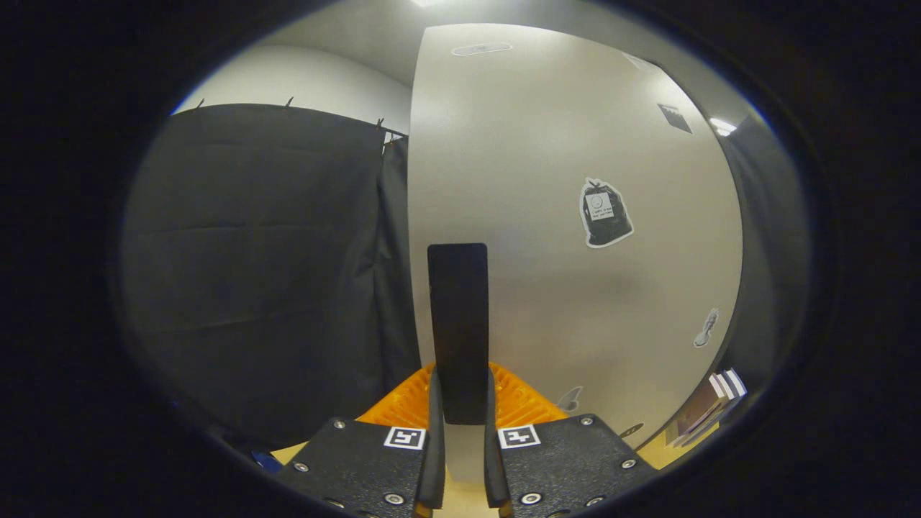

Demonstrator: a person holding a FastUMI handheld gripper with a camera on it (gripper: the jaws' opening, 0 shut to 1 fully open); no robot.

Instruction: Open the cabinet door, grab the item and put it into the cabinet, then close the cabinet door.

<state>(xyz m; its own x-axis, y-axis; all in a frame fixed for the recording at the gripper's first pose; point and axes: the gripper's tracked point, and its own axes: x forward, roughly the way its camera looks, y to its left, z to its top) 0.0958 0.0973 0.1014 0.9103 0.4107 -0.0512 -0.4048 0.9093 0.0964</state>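
Note:
The pale grey cabinet door [575, 216] stands close in front of me, with a few stickers on its face. A dark upright bar handle [458, 324] sits near the door's left edge. My gripper [460, 392] is shut on this handle, with both fingers pressing its lower part from either side. The door's left edge runs straight up past the handle. I cannot tell from here how far the door stands from the cabinet body.
Black cloth wall [266, 266] hangs to the left of the door. A stack of books or cards [709, 406] lies beyond the door's lower right edge on a wooden surface. A small blue thing [265, 460] shows low beside the left finger.

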